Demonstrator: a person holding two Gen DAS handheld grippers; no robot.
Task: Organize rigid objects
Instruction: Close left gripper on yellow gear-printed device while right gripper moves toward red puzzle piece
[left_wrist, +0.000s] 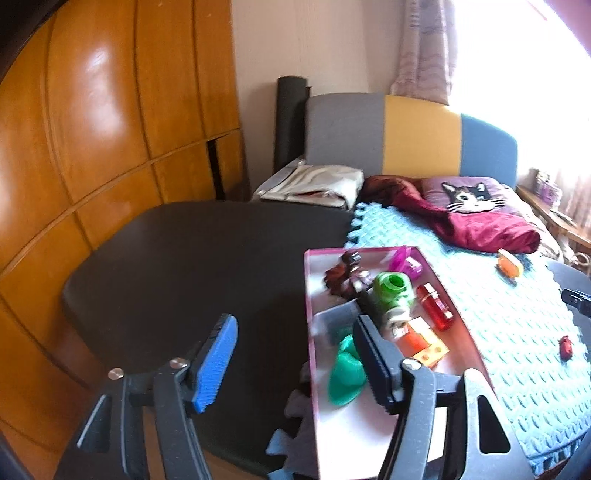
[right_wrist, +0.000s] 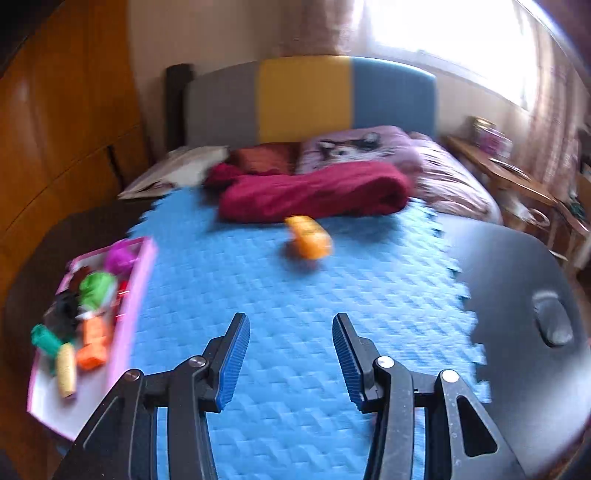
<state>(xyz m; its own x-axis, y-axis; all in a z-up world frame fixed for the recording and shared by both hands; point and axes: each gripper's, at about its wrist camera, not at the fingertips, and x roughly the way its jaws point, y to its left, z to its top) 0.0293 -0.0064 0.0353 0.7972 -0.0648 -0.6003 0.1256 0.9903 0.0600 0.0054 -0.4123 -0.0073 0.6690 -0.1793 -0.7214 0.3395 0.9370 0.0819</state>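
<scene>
A pink-rimmed white box (left_wrist: 369, 249) lies at the left edge of the blue foam mat (left_wrist: 498, 332). In it are a green roll (left_wrist: 391, 286), a red bottle (left_wrist: 436, 306), an orange block (left_wrist: 421, 343), a purple container (left_wrist: 406, 262) and a teal piece (left_wrist: 345, 376). My left gripper (left_wrist: 295, 354) hovers open over the box's left wall with nothing gripped. An orange object (right_wrist: 308, 236) lies on the mat (right_wrist: 295, 295), well ahead of my right gripper (right_wrist: 291, 343), which is open and empty. A small red object (left_wrist: 565, 347) also rests on the mat. The box (right_wrist: 136, 291) is on the left in the right wrist view.
The mat covers a black table (left_wrist: 184, 266). A dark mouse (right_wrist: 552, 325) sits on the table's right part. Behind are a bed with a crimson blanket (right_wrist: 314, 192), a cat pillow (left_wrist: 469, 195) and a striped headboard. A wooden wardrobe (left_wrist: 92, 147) stands at the left.
</scene>
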